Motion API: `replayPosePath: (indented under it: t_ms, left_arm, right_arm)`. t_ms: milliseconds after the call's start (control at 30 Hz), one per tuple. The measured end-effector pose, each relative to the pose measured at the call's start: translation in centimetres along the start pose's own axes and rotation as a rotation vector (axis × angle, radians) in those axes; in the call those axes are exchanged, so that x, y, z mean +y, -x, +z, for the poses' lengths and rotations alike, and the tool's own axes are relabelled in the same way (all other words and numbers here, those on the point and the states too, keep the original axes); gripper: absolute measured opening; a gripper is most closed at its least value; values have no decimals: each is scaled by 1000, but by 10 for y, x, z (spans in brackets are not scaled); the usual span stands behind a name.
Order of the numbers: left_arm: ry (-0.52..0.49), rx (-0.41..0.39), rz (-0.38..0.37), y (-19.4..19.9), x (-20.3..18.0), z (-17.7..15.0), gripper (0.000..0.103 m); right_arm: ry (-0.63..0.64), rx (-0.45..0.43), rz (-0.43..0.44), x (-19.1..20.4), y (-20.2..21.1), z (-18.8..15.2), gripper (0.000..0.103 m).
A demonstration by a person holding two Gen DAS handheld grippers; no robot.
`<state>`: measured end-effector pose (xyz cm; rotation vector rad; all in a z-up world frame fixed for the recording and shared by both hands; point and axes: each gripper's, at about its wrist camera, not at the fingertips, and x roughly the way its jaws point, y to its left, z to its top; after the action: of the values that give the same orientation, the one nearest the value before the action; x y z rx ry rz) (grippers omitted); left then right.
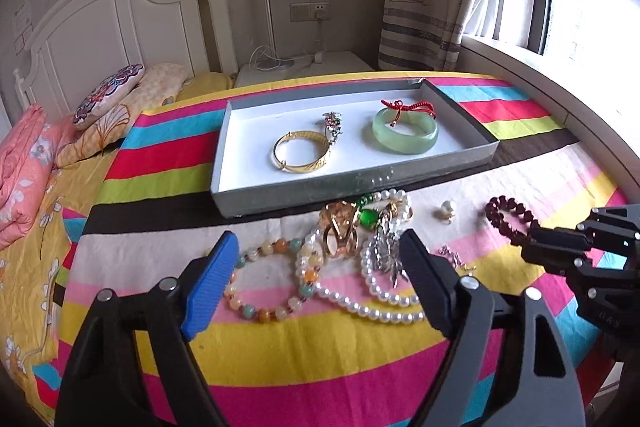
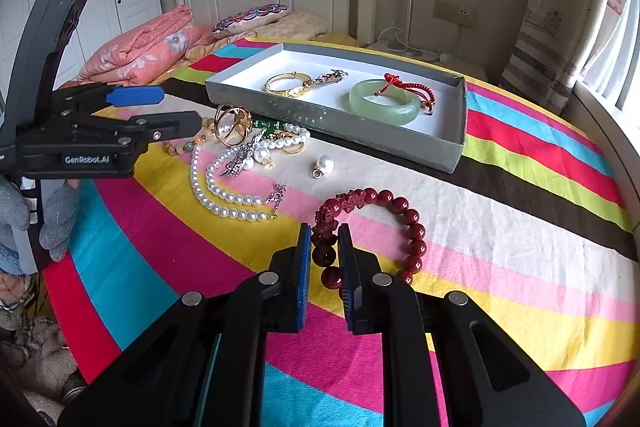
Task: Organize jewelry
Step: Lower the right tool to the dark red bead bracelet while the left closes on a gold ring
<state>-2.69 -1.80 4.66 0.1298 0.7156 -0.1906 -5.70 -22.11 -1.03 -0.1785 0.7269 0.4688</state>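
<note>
Beads of the dark red bracelet point(image 2: 372, 227) lie near and right on the striped bedspread point(image 2: 500, 267), their nearest arc between the right gripper point(image 2: 325, 247) narrow jaws, seemingly pinched. Left gripper point(image 1: 316, 255) gapes over the pearl necklace point(image 1: 384, 291); grey tray point(image 2: 456, 147) far.

Right gripper point(image 2: 325, 259) pads cover part of the dark red bead bracelet point(image 2: 404, 227) | jewelry pile point(image 1: 360, 231) overlaps, pieces hard to separate | person's gloved hand point(image 2: 24, 223) cut off by left edge
</note>
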Motion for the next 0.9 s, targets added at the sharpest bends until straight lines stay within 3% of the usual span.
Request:
replayPosePath:
  t_ms: [100,367,467,900]
  left_arm:
    - [-5,23,-15,-11,-1,10,64]
    - [-20,67,-11,-29,-5,8,61]
    - [-38,78,-8,-34,-10,6,54]
    - [-59,90,3,-43,-13,1,46]
  right_arm:
    - [-1,-2,3,1,1,0,15]
    - [-16,-11,18,-1,3,-1,15]
    - [-16,-11,18,-1,3,-1,15]
    - [-21,-11,16,-3,3,-1,15]
